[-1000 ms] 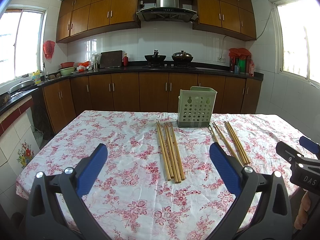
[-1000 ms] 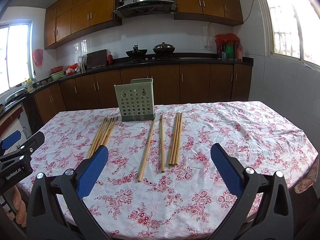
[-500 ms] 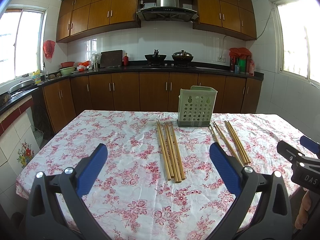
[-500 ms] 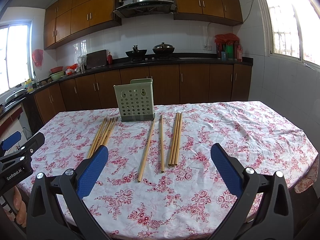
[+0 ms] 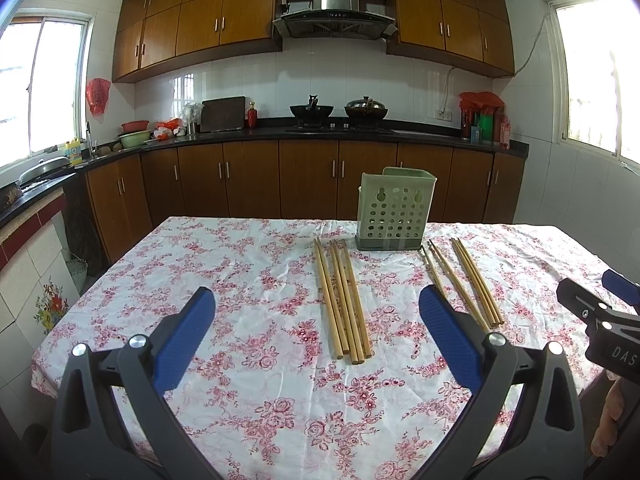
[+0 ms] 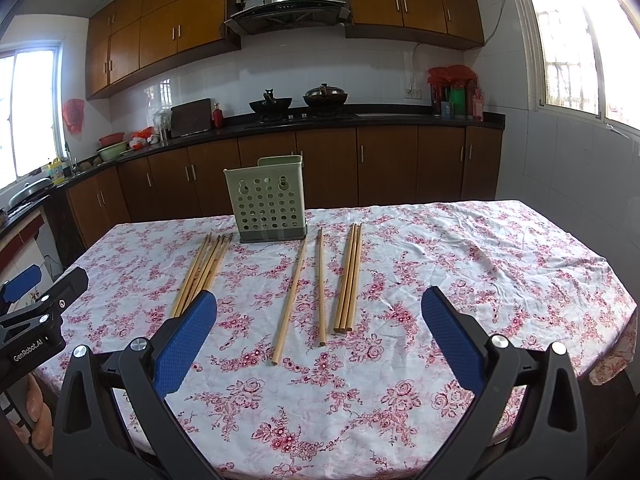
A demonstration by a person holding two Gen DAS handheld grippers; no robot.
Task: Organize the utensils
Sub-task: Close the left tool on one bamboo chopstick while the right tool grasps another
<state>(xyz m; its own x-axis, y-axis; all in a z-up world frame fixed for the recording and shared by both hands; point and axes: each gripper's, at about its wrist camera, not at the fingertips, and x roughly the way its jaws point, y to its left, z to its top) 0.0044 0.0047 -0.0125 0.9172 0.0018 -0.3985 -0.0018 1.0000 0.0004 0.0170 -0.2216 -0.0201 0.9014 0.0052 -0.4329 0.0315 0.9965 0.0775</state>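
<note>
Your right hand-held gripper (image 6: 319, 334) hangs wide open above the desk (image 6: 480, 264), empty. Ahead lie three close chopsticks (image 6: 347, 278), two loose ones (image 6: 304, 288), and a bunch (image 6: 202, 272) left of the upright green perforated utensil holder (image 6: 266, 210). Your left hand-held gripper (image 6: 38, 300) shows at the left edge.

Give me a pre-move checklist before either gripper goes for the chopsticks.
1. Left gripper open and holding nothing: ok.
2. Right gripper open and holding nothing: ok.
3. Green holder upright on the tablecloth: ok.
4. Holder free of contents inside: cannot tell, the view does not look into it.
5. Chopsticks lying flat and unobstructed: ok; the left bundle, two loose sticks and the right bundle all rest on the cloth in front of the holder.
6. Sticks separated enough for a one-at-a-time pinch: not ok for the bundles, which lie touching; ok for the loose sticks.
</note>
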